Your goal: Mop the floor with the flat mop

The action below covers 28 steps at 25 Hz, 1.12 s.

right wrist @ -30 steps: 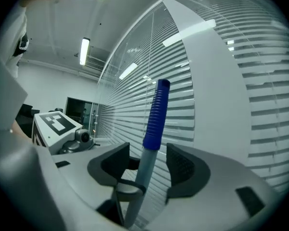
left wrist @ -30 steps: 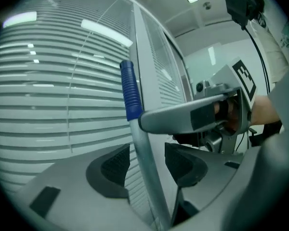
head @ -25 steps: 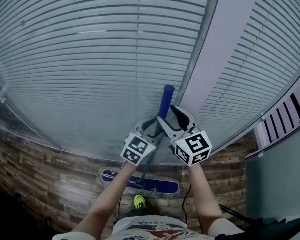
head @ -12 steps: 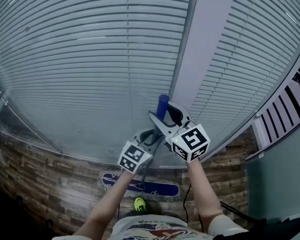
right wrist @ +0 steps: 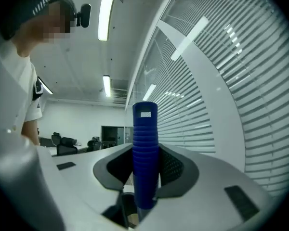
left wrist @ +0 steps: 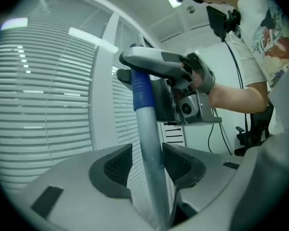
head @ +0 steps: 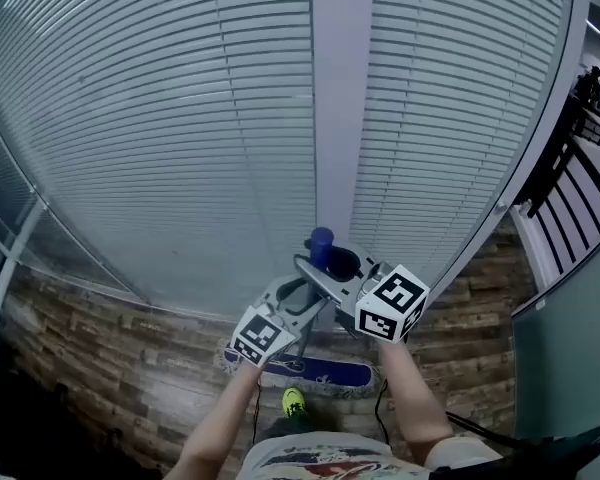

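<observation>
The flat mop's blue head (head: 315,373) lies on the wooden floor below my hands. Its silver pole (left wrist: 149,158) rises between the pads of my left gripper (head: 302,290), whose jaws have just been opening. In the left gripper view (left wrist: 148,160) a thin gap shows at one pad, so the hold is loose. Higher up, my right gripper (head: 328,268) has just been closing its jaws. In the right gripper view (right wrist: 144,170) both pads press on the ribbed blue grip (right wrist: 145,148) near its top end (head: 321,240).
Slatted blinds (head: 180,148) and a pale window pillar (head: 337,98) fill the wall ahead. A plank floor (head: 110,358) runs along its foot. My green shoe (head: 294,401) stands just behind the mop head. A dark railing (head: 570,168) and a grey panel (head: 570,368) are at the right.
The view has swung so the pillar now stands in the middle. Both grippers and the handle have shifted across the frame and lower. Less of the blue grip sticks out past the right gripper.
</observation>
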Each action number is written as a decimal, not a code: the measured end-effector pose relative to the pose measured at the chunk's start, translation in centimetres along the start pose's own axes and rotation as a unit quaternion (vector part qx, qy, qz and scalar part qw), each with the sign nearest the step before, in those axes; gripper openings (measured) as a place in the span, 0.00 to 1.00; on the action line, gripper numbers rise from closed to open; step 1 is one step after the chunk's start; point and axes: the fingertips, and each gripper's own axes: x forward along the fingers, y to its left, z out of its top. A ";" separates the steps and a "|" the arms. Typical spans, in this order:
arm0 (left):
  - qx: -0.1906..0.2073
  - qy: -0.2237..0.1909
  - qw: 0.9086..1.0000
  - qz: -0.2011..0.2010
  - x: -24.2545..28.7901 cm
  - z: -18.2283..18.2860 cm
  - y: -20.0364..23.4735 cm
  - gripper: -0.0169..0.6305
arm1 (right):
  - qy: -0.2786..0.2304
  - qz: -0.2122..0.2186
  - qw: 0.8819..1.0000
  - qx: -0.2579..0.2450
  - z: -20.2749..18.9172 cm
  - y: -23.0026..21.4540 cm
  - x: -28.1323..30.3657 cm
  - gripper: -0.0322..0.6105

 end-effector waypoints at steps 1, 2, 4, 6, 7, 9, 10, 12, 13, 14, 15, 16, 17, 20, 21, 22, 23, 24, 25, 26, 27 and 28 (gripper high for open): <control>0.008 -0.008 1.000 -0.006 -0.3 0.2 -1.8 0.29 | -0.002 0.019 1.000 0.007 -0.4 1.6 -1.4 0.25; 0.011 -0.013 1.000 -0.017 -0.2 0.3 -3.6 0.29 | 0.001 0.040 0.999 0.011 -0.7 3.1 -2.7 0.25; 0.011 -0.013 0.999 -0.047 0.2 0.8 -7.2 0.29 | 0.006 0.089 0.996 0.015 -0.5 6.5 -4.4 0.25; 0.005 -0.023 0.997 -0.067 0.2 2.4 -10.3 0.28 | -0.006 0.118 0.993 0.017 0.9 9.6 -5.6 0.25; -0.006 -0.035 0.997 -0.063 -0.2 3.3 -11.4 0.27 | -0.015 0.125 0.992 0.020 1.8 11.0 -6.3 0.25; -0.037 -0.053 0.997 -0.039 -1.5 4.0 -12.7 0.05 | -0.022 0.138 0.990 0.023 2.5 13.4 -7.8 0.25; -0.048 -0.056 0.997 -0.030 -2.2 3.7 -13.4 0.05 | -0.019 0.148 0.989 0.022 2.3 14.6 -8.6 0.26; -0.050 -0.049 0.997 -0.028 -3.3 3.2 -15.2 0.05 | -0.005 0.175 0.984 0.018 1.7 17.3 -9.9 0.26; -0.047 -0.041 0.998 -0.032 -3.9 3.2 -16.3 0.05 | 0.000 0.187 0.982 0.018 1.6 18.6 -10.5 0.26; -0.044 -0.032 0.998 -0.037 -4.4 3.4 -17.5 0.04 | 0.002 0.194 0.981 0.018 1.7 19.9 -11.3 0.27; -0.040 -0.027 0.998 -0.043 -4.8 3.5 -18.7 0.04 | 0.002 0.198 0.980 0.018 1.8 21.0 -12.0 0.27; -0.035 -0.024 0.998 -0.046 -5.1 3.6 -19.8 0.04 | 0.002 0.200 0.980 0.017 1.6 21.9 -12.8 0.27; -0.031 -0.024 0.998 -0.048 -5.4 3.4 -20.8 0.05 | 0.002 0.203 0.979 0.016 1.3 22.8 -13.6 0.27; -0.023 -0.023 0.998 -0.046 -6.6 2.8 -23.8 0.05 | 0.011 0.216 0.976 0.015 0.1 25.7 -15.7 0.28; -0.023 -0.022 0.998 -0.046 -7.2 3.1 -24.8 0.04 | 0.016 0.223 0.975 0.016 0.1 26.9 -16.2 0.29; -0.022 -0.020 0.998 -0.047 -8.1 3.4 -25.7 0.05 | 0.022 0.231 0.973 0.015 0.2 28.2 -16.7 0.29; -0.020 -0.019 0.999 -0.046 -9.0 3.7 -26.7 0.05 | 0.026 0.239 0.971 0.009 0.3 29.7 -17.1 0.30; -0.018 -0.019 0.999 -0.044 -10.0 3.7 -27.7 0.05 | 0.029 0.247 0.969 -0.002 0.1 31.2 -17.5 0.30; -0.015 -0.020 0.999 -0.040 -11.0 3.5 -28.7 0.04 | 0.031 0.254 0.967 -0.017 -0.2 32.8 -18.1 0.30; -0.012 -0.022 0.999 -0.036 -12.0 3.3 -30.0 0.05 | 0.036 0.258 0.965 -0.029 -0.7 34.5 -18.8 0.30; -0.008 -0.025 0.999 -0.032 -12.9 3.0 -31.3 0.05 | 0.041 0.259 0.964 -0.035 -1.2 36.2 -19.6 0.30; -0.003 -0.027 0.999 -0.028 -13.9 2.7 -32.7 0.05 | 0.042 0.257 0.965 -0.034 -1.6 37.9 -20.5 0.30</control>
